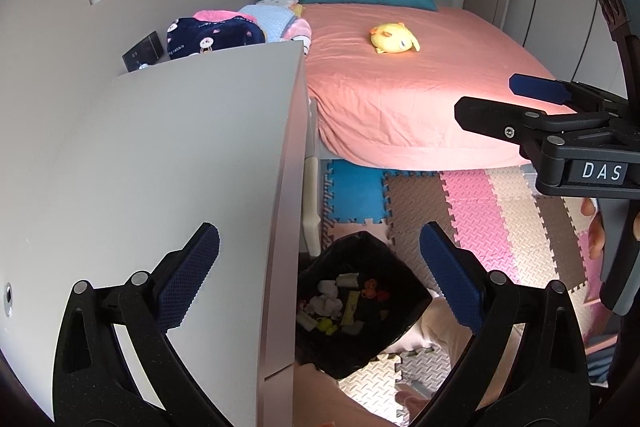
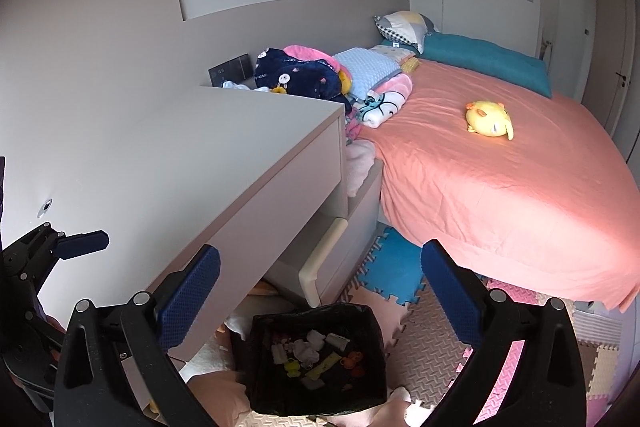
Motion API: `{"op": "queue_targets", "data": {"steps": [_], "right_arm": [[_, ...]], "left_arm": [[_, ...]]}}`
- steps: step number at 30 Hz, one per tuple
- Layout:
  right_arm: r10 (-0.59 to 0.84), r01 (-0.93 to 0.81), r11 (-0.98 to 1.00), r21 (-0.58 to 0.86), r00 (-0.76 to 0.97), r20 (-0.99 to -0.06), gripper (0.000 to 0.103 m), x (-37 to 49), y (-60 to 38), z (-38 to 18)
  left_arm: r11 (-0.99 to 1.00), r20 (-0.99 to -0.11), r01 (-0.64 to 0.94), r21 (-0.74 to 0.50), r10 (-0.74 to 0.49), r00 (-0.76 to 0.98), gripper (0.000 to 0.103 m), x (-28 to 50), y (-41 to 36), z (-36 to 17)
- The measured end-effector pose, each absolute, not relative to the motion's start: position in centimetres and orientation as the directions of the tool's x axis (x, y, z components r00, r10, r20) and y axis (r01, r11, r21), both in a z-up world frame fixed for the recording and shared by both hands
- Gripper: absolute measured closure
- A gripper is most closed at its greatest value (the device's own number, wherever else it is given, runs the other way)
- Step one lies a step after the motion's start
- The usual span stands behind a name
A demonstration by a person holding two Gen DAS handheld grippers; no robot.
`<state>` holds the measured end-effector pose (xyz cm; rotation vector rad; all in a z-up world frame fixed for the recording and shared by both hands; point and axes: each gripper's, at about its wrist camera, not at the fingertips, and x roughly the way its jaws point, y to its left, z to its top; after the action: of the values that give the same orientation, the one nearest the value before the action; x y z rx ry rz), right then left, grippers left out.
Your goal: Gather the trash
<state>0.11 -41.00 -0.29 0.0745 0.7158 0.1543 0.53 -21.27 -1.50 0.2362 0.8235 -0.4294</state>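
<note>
Right wrist view: both hand-held grippers (image 2: 320,291) (image 1: 319,277) spread empty above the square, black-lined trash bin (image 2: 372,359).

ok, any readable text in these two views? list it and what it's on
"DAS": white letters on a dark label on the right gripper body, left wrist view.
Pale lettering on the navy rabbit-print blanket: too small and blurred to read.
Dark wall panel beside the blanket: faint marks, unreadable.
Nothing else legible.
</note>
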Motion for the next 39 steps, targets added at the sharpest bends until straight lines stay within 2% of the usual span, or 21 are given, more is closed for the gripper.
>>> {"op": "queue_targets", "data": {"steps": [27,39], "right_arm": [[0.159,-0.104,0.987,0.123,0.747,-0.646,0.003,0.22,-41.43,-0.12],[0.158,-0.103,0.987,0.122,0.747,-0.646,0.003,0.15,-41.7,-0.24]], "left_arm": [[0.876,-0.729,0.475,0.089,-0.267,0.63,0.006,-0.06,-21.85,-1.32],[0.873,-0.727,0.482,0.073,-0.285,0.625,0.006,0.1,-21.59,-1.3]]}}
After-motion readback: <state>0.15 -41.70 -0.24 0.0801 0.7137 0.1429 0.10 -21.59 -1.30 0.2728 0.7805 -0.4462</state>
